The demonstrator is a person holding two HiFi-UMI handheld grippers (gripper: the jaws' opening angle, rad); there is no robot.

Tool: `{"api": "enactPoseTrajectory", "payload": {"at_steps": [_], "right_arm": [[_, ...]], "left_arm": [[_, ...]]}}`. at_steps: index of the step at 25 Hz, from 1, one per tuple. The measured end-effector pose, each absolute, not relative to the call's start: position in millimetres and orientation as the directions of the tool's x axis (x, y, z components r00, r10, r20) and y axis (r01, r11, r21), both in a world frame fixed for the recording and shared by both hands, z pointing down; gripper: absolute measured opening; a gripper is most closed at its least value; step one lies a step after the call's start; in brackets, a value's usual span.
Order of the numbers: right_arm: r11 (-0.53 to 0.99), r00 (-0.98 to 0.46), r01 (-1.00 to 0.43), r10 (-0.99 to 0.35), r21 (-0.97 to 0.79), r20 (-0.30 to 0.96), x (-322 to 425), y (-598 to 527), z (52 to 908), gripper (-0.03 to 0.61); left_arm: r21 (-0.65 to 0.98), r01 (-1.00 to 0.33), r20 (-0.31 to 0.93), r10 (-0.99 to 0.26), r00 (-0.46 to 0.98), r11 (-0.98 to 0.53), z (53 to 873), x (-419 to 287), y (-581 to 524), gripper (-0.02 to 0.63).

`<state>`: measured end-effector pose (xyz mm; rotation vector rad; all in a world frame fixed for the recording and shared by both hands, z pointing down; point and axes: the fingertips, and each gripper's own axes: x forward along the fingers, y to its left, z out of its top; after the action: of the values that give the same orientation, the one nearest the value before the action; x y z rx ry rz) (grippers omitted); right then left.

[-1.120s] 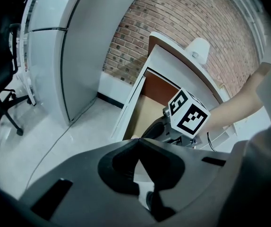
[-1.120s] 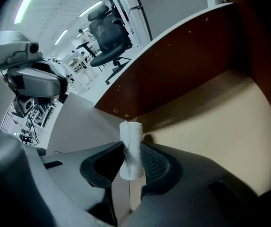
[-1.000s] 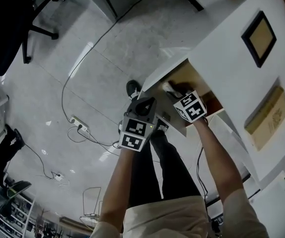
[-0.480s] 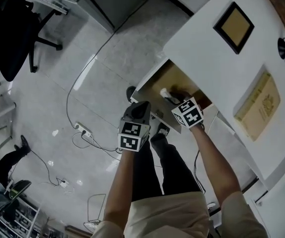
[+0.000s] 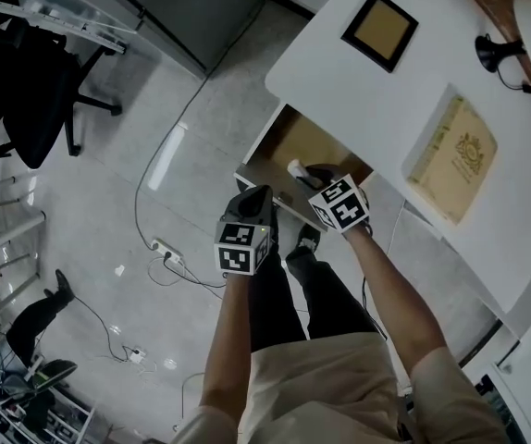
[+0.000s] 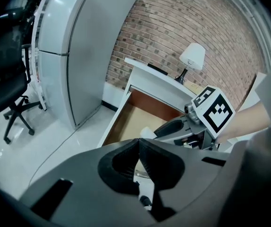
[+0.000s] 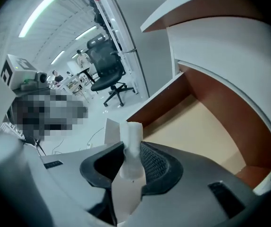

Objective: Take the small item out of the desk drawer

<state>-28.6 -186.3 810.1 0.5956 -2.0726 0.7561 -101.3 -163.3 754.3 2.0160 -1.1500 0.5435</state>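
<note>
The small white item (image 7: 131, 148) is pinched upright between the jaws of the right gripper (image 7: 131, 161), with its top sticking up past the pads. From above, gripper and item sit over the front part of the open drawer (image 5: 264, 143), just inside its front edge. I can't tell whether the item is clear of the drawer bottom.

The left gripper (image 6: 139, 143) hangs just outside the drawer front, close beside the right one. Its jaws are pressed together with nothing between them.

The right gripper view shows the grip itself, with the bare tan bottom and brown walls of the drawer beyond. The head view cannot show the grip, since only a pale speck peeks out ahead of the marker cube. It does lay out the white desk (image 5: 376, 100) with a picture frame (image 5: 379, 30) and a tan book (image 5: 452, 158) on top. It also takes in an office chair (image 5: 25, 81) well off to the side.

The left gripper view looks across at the right gripper from the side. Behind it are a white lamp (image 6: 192, 56), a brick wall (image 6: 182, 27) and a tall grey cabinet (image 6: 79, 46).
</note>
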Motion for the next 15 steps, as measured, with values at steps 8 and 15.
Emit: {"api": "enactPoseTrajectory", "payload": {"at_steps": [8,15], "right_arm": [[0.648,-0.558,-0.697,-0.222,-0.306,0.800,-14.3,-176.0,771.0,0.137],[0.599,-0.584,-0.731,-0.301,-0.327,0.754,-15.1,-174.4,727.6,0.137]], "left_arm": [[0.382,-0.872,0.682,-0.544,0.489,-0.305,721.5,-98.0,-136.3,0.017],[0.337,-0.912,0.684,-0.605,0.407,-0.232,687.9,-130.6,-130.9,0.017]]}}
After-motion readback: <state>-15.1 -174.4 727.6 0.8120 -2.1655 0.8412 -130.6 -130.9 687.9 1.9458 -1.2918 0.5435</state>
